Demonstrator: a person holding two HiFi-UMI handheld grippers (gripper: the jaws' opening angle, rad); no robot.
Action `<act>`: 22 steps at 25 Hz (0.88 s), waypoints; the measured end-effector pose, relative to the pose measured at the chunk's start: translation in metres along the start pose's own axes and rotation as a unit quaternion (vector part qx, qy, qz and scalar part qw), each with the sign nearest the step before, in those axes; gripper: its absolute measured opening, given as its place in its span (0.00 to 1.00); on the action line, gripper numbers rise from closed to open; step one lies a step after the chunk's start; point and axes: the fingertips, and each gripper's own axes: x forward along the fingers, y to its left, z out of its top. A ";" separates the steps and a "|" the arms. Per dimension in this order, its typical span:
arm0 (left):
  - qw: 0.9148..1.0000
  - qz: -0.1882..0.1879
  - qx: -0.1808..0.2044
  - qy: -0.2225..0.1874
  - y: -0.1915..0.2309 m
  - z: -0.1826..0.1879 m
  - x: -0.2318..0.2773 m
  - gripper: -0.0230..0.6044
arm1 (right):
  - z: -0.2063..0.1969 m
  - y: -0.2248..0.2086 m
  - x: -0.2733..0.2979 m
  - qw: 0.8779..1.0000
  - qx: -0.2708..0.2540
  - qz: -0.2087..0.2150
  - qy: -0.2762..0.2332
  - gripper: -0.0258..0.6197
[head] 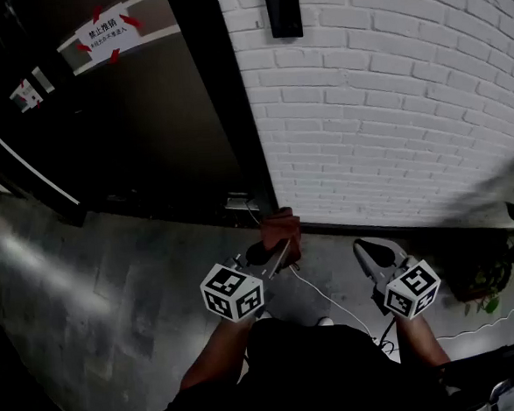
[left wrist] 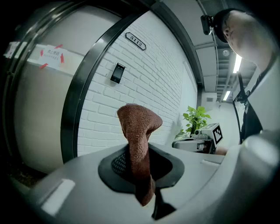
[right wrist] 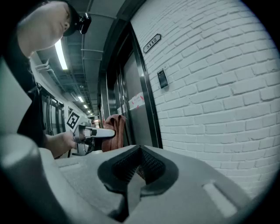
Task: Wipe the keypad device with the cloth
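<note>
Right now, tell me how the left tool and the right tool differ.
The left tool is shut on the brown cloth; the right tool is shut on nothing. In the head view the left tool reaches nearer the foot of the white brick wall than the right tool. Both hang well below the keypad device.

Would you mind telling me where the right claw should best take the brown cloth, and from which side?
Take the bunched free end of the cloth, which stands clear beyond the left claw that pinches its lower part. Bring the right claw in from its own side, across the fold; it looks shut, so open it first.
</note>
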 end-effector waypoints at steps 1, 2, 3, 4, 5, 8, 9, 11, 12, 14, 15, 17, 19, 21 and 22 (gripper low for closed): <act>1.000 0.002 0.004 -0.001 0.000 0.002 0.003 0.14 | -0.003 -0.004 0.000 1.000 -0.004 0.002 0.002 0.03; 1.000 0.005 0.008 -0.001 0.000 0.004 0.005 0.14 | -0.005 -0.007 0.000 1.000 -0.009 0.003 0.003 0.03; 1.000 0.007 0.012 0.000 0.001 0.006 0.007 0.14 | -0.006 -0.011 0.001 1.000 -0.013 0.003 0.004 0.03; 1.000 0.008 0.015 0.001 0.002 0.008 0.008 0.14 | -0.005 -0.013 0.002 1.000 -0.015 0.003 0.004 0.02; 1.000 0.009 0.018 0.003 0.004 0.010 0.009 0.14 | -0.004 -0.015 0.003 1.000 -0.015 0.002 0.002 0.03; 1.000 0.011 0.021 0.008 0.017 0.017 0.013 0.14 | -0.001 -0.019 0.011 1.000 -0.010 0.002 -0.004 0.03; 1.000 0.010 0.022 0.008 0.024 0.020 0.016 0.14 | 0.000 -0.021 0.015 1.000 -0.011 0.001 -0.004 0.03; 1.000 0.004 0.024 0.007 0.037 0.027 0.025 0.14 | 0.004 -0.027 0.027 1.000 -0.016 -0.004 -0.003 0.03; 1.000 -0.001 0.026 0.008 0.044 0.031 0.031 0.14 | 0.008 -0.031 0.034 1.000 -0.019 -0.008 -0.003 0.03; 0.999 -0.013 0.032 0.010 0.059 0.039 0.041 0.14 | 0.017 -0.037 0.047 1.000 -0.024 -0.019 -0.005 0.03; 0.999 -0.018 0.035 0.011 0.069 0.045 0.045 0.14 | 0.022 -0.040 0.055 0.999 -0.026 -0.024 -0.006 0.03; 0.999 -0.030 0.041 0.011 0.088 0.059 0.054 0.14 | 0.033 -0.047 0.073 0.999 -0.029 -0.036 -0.009 0.03; 0.997 -0.054 0.049 0.009 0.104 0.076 0.066 0.14 | 0.045 -0.056 0.089 0.998 -0.031 -0.056 -0.018 0.03; 0.995 -0.079 0.057 0.004 0.118 0.092 0.078 0.14 | 0.056 -0.064 0.103 0.996 -0.036 -0.081 -0.026 0.03; 0.994 -0.087 0.059 0.000 0.126 0.099 0.083 0.14 | 0.060 -0.067 0.111 0.995 -0.037 -0.090 -0.029 0.03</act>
